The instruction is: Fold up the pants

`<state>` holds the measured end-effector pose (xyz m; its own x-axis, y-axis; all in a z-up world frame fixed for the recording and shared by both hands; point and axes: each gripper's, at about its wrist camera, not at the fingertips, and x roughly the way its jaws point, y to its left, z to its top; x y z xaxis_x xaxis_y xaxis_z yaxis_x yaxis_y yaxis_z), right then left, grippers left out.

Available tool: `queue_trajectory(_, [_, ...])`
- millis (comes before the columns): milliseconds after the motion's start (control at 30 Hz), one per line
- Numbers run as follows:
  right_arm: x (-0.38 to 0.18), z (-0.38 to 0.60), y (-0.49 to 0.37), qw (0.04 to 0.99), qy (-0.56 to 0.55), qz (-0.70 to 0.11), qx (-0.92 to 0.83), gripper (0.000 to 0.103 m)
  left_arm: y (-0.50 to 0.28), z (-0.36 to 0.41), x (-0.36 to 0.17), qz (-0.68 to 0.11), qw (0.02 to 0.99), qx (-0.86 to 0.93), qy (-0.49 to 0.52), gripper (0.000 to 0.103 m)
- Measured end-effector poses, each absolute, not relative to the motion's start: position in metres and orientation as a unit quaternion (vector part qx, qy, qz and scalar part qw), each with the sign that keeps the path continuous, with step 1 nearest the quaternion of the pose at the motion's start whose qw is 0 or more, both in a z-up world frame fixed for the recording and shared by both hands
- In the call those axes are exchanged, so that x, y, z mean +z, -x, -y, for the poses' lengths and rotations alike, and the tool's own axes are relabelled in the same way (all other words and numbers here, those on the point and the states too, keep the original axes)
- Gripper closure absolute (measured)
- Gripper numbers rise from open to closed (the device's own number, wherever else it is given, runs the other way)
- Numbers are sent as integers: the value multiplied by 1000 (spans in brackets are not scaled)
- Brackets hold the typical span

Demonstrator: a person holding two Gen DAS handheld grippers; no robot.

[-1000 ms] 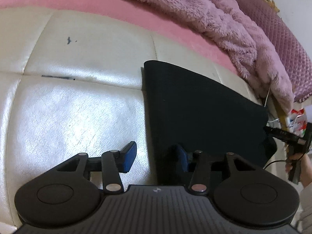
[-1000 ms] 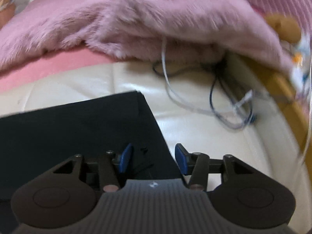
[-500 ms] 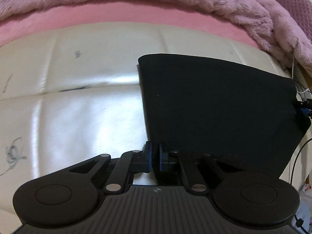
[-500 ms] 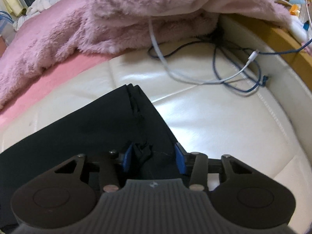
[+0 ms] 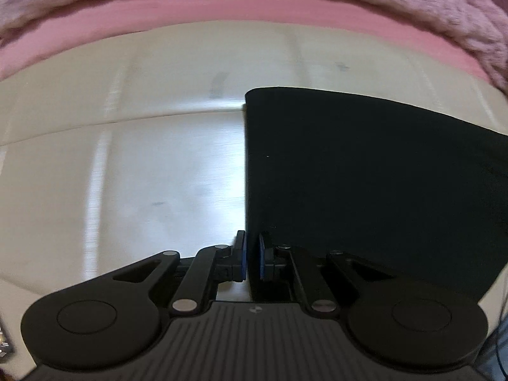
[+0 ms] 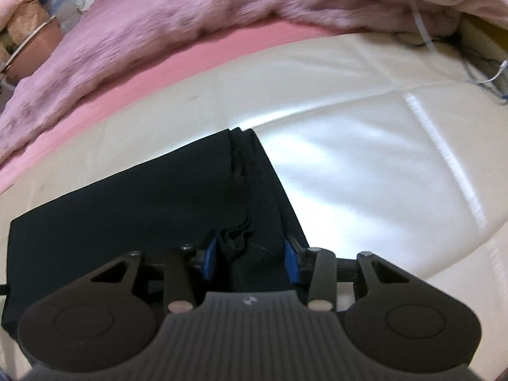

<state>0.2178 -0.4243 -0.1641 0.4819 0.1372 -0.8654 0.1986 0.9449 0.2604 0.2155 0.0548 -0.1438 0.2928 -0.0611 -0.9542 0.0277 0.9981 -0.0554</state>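
Likely a bedroom: fluffy blanket (image 6: 222, 9), pink sheet (image 5: 222, 6).

Soft indoor light falls from above, and the glossy cream leather cushion (image 5: 143, 174) throws it back as a broad white glare, streaked sideways by motion blur. The right wrist view shows the same smeared highlights across the leather. The black pants (image 5: 365, 174) read as a near featureless dark mass; only a seam shows faintly. The pink fleece blanket (image 6: 222, 9) is blurred. Fisheye distortion bends every edge, strongest at the corners
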Motion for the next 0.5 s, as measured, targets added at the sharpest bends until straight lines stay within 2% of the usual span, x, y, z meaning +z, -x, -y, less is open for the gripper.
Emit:
queue_trajectory(167, [-165,369,-206,844,-149,-514,8,66,-212,-90,-145,-591,806,-7,14,95])
queue_trajectory(233, [-165,358,-204,848,-140,-512,10,64,-212,-96,-145,-587,809,-7,27,83])
queue_trajectory(300, [-164,353,-201,853,-124,-507,2,63,-209,-103,-142,-581,813,-9,33,79])
queue_trajectory(500, [-130,352,-194,883,-68,-464,-20,63,-207,-121,-121,-522,848,-23,89,79])
